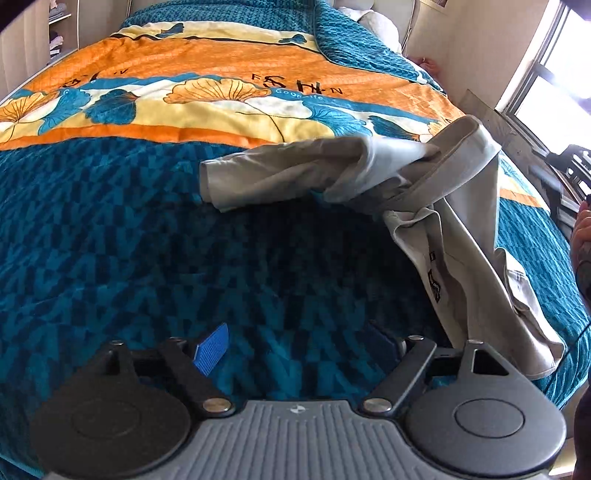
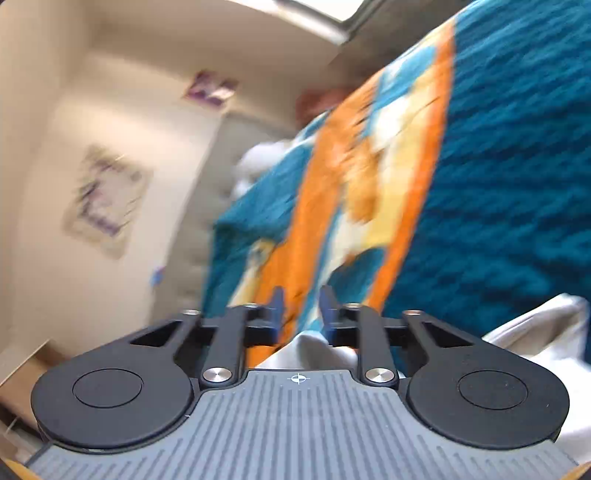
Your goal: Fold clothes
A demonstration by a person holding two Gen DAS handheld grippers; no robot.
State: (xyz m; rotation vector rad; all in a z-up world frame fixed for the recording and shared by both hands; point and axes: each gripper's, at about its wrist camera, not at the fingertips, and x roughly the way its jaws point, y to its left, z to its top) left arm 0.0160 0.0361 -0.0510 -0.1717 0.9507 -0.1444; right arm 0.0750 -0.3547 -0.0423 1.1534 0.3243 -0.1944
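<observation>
A light grey garment (image 1: 369,177) lies crumpled on the bed, one part stretched left, another part hanging down the right side toward the camera, with a black label (image 1: 434,284) showing. My left gripper (image 1: 295,347) is open and empty above the teal blanket (image 1: 129,258), left of the garment's hanging part. My right gripper (image 2: 301,306) is tilted and blurred by motion; its blue fingers (image 2: 277,302) stand a small gap apart. Pale cloth (image 2: 535,332) lies below and right of it; I cannot tell whether the fingers hold it.
The bed carries an orange, cream and teal floral blanket (image 1: 221,92). White pillows (image 1: 376,22) lie at the head. A window (image 1: 554,74) is at the right. A wall with posters (image 2: 107,199) shows in the right wrist view.
</observation>
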